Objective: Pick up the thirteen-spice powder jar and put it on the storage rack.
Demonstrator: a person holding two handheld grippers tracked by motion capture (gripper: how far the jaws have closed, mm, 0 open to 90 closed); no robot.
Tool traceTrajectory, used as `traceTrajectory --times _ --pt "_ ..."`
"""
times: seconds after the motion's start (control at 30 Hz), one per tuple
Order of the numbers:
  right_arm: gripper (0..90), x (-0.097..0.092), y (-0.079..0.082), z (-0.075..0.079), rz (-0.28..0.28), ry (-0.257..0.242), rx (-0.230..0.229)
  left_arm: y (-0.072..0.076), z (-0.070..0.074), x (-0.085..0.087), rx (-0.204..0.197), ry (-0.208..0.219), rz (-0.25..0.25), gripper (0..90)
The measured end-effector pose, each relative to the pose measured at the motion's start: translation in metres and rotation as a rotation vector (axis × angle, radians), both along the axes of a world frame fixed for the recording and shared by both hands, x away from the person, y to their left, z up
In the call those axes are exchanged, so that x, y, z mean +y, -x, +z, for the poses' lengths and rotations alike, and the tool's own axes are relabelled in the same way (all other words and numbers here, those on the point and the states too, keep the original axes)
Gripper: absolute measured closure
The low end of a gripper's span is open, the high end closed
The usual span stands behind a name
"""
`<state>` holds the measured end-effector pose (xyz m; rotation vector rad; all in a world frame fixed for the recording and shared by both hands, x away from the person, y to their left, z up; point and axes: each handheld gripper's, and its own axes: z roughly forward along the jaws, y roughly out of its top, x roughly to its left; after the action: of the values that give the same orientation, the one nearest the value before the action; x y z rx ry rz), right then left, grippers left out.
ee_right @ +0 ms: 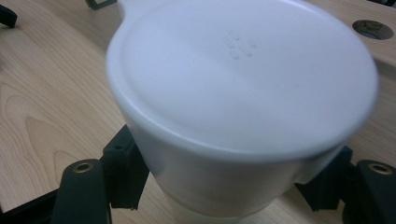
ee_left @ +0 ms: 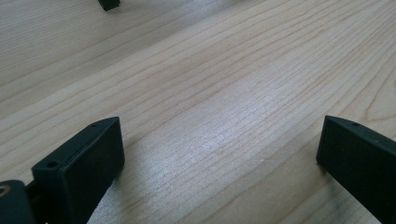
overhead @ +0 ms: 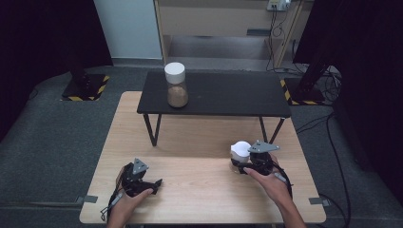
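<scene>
Two grippers: right gripper (overhead: 243, 167) jaws clamped around white-lidded jar (ee_right: 243, 107), left gripper (overhead: 148, 184) jaws apart.

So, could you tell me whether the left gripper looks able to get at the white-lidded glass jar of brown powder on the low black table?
Probably yes: the left gripper is open and empty, and nothing stands between it and the jar, though it is a long forward stretch.

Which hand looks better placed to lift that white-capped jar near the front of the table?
The right. Its tongs are already closed around the jar under its white cap. The left tongs rest open on bare wood, far across the table.
</scene>
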<state>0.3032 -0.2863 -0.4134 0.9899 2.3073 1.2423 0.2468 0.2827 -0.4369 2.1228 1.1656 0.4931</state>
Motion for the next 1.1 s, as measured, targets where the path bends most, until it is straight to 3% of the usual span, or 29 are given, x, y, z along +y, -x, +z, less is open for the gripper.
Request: traceTrajectory --times 0.37,0.47,0.73,1.1 --pt "31.7 0.006 0.007 0.004 -0.012 0.038 -0.025 0.0 0.0 0.0 0.0 0.0 0.0 0.0" --pt "31.7 0.004 0.01 0.007 -0.012 0.02 -0.032 0.0 0.0 0.0 0.0 0.0 0.0 0.0" --pt "31.6 -0.007 0.011 0.04 0.037 -0.018 -0.07 0.0 0.0 0.0 0.0 -0.001 0.0 0.0" --pt "31.7 -0.015 0.007 0.087 0.077 -0.025 -0.072 0.0 0.0 0.0 0.0 -0.001 0.001 0.0"
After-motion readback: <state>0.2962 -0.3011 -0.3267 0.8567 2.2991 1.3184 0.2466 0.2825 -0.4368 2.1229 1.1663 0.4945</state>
